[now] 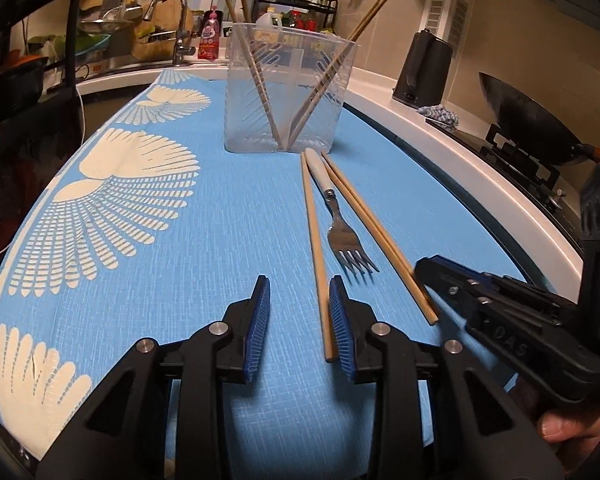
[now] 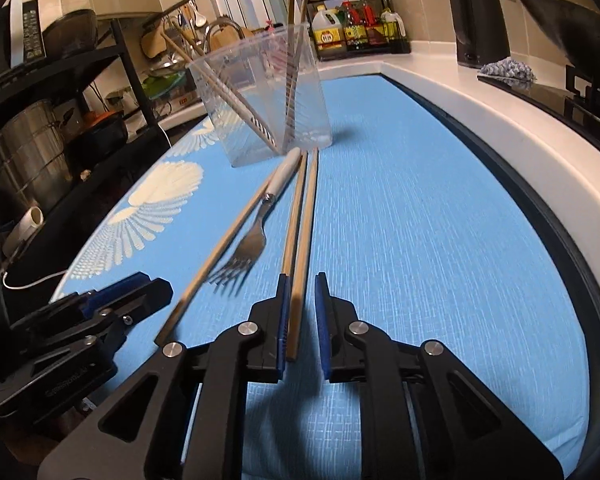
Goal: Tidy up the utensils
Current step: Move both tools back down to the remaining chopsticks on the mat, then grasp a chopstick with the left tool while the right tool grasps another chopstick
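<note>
A clear plastic cup (image 1: 286,88) holding several chopsticks stands on the blue cloth (image 1: 220,220). In front of it lie a white-handled fork (image 1: 340,224), one single chopstick (image 1: 316,256) and a pair of chopsticks (image 1: 376,236). My left gripper (image 1: 300,320) is open; the single chopstick's near end lies between its fingers, by the right pad. My right gripper (image 2: 302,320) is open around the near ends of the chopstick pair (image 2: 302,240), not clamped. The cup (image 2: 260,92), fork (image 2: 256,232) and single chopstick (image 2: 216,256) also show in the right wrist view.
A white counter edge (image 1: 440,120) runs along the right. A black kettle (image 1: 422,68), a wok (image 1: 532,120) on the stove and a bottle rack (image 2: 356,28) stand behind. A sink with a tap (image 1: 176,24) is at the back left. A black shelf (image 2: 60,92) holds pots.
</note>
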The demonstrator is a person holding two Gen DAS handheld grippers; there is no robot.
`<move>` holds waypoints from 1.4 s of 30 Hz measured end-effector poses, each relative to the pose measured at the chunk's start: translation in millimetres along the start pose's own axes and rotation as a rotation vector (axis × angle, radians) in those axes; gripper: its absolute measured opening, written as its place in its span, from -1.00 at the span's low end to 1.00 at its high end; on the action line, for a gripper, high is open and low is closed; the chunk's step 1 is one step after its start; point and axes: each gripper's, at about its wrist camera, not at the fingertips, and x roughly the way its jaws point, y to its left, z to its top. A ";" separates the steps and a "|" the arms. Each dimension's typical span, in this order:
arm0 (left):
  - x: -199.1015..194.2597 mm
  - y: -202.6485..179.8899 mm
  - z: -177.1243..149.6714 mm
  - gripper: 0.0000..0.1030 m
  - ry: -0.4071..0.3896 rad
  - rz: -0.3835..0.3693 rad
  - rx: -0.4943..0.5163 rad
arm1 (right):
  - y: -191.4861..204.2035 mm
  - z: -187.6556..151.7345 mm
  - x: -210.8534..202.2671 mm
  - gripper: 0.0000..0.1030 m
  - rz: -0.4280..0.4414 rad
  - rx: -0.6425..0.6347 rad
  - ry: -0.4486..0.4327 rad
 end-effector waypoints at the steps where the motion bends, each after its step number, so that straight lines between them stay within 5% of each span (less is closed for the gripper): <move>1: 0.9 -2.2 -0.9 -0.39 0.002 -0.001 0.006 | 0.8 0.3 0.3 -0.71 0.000 -0.006 -0.001; 10: 11.3 -16.7 -8.0 -0.42 0.011 0.049 0.082 | 10.4 -4.8 -1.8 -0.73 -0.050 -0.077 -0.005; 14: 11.6 -19.0 -8.3 -0.87 0.008 0.081 0.108 | 8.7 -6.6 -4.7 -0.87 -0.067 -0.082 -0.007; 28: -4.2 1.1 -15.9 -0.87 -0.010 0.161 0.046 | -11.0 -19.4 -25.2 -0.85 -0.135 -0.041 -0.045; 31: -3.0 -0.3 -16.8 -0.80 -0.020 0.166 0.052 | -10.4 -20.8 -25.5 -0.84 -0.138 -0.050 -0.052; 35: -2.4 -0.6 -17.9 -0.32 -0.035 0.180 0.045 | -7.7 -21.8 -25.0 -0.83 -0.150 -0.070 -0.060; 38: -1.8 -2.2 -18.4 -0.23 -0.039 0.188 0.053 | -4.8 -22.9 -24.8 -0.79 -0.165 -0.091 -0.066; 40: -1.8 -2.4 -18.6 -0.21 -0.042 0.193 0.053 | -5.5 -23.3 -25.0 -0.29 -0.174 -0.089 -0.072; 42: -2.1 -1.8 -18.2 -0.19 -0.042 0.197 0.051 | -5.5 -24.5 -24.9 -0.18 -0.174 -0.090 -0.080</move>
